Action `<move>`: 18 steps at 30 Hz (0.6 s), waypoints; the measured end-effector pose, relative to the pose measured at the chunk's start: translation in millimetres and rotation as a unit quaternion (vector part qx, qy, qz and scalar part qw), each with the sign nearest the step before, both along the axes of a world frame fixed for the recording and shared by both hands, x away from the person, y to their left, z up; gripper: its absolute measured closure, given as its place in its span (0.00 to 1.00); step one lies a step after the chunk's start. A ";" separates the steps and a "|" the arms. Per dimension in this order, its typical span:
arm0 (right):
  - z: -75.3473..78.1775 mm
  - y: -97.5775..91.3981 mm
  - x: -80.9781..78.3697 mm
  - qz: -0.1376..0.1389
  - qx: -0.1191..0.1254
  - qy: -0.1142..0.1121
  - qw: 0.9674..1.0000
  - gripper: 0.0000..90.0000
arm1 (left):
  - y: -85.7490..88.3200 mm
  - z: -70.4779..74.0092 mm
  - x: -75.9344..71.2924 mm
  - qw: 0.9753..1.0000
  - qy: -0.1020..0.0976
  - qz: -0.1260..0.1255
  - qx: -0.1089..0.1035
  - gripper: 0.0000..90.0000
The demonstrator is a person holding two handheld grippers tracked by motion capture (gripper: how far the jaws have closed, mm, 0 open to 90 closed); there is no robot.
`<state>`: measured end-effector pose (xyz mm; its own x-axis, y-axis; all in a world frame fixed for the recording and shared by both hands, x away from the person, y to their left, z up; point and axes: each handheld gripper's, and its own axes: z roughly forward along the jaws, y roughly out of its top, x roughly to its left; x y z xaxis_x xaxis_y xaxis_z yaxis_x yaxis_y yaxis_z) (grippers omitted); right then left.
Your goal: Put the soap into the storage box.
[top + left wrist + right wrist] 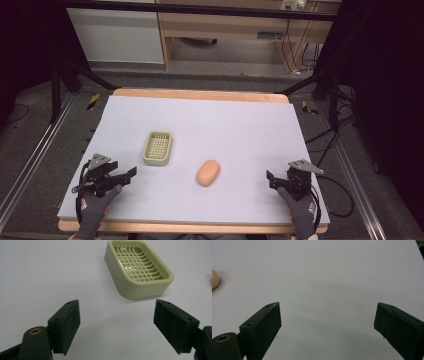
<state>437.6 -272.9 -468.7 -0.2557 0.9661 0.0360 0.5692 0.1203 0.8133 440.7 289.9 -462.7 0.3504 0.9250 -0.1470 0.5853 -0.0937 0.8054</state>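
Table (240, 125): we've got a pale sheet over it, wood edge showing at the far side.
Left gripper (117, 325): we see it at the near left corner, fingers wide apart, holding nothing.
Right gripper (327, 327): near right corner, fingers spread wide, nothing held.
Dish (158, 148): green slatted tray, left of centre, just ahead of our left gripper.
Soap (208, 172): orange oval, near the dish, to its right.

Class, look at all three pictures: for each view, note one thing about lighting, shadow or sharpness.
High view: bright table sheet, dark surroundings, a mildly soft picture. Left gripper view: the soap dish is fairly sharp and casts a soft shadow. Right gripper view: even light, faint shadow bands on the sheet, soap cut off at the edge.
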 end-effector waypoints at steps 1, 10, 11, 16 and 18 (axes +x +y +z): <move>-0.3 -0.2 -0.1 0.000 0.000 0.001 1.000 0.08 | -0.4 -0.1 -0.1 1.000 0.001 0.000 -0.002 0.23; 0.1 -0.1 -1.0 0.000 0.002 -0.002 1.000 0.09 | -6.2 2.8 -2.7 1.000 -0.003 -0.006 0.003 0.28; 0.4 0.1 -1.1 0.000 0.002 -0.002 1.000 0.09 | -7.3 3.6 -3.1 1.000 -0.004 -0.010 0.002 0.28; 0.2 0.9 -1.5 -0.005 -0.003 -0.004 1.000 0.08 | -11.3 5.4 -3.9 1.000 -0.004 -0.014 0.000 0.29; 0.0 1.0 -1.1 -0.004 -0.002 -0.003 1.000 0.08 | -14.6 6.8 -4.9 1.000 -0.004 -0.018 -0.004 0.30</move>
<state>436.4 -271.9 -468.8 -0.2490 0.9680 0.0298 0.5646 0.1201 0.8166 435.8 275.3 -455.9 0.3847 0.9106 -0.1507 0.5745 -0.1085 0.8113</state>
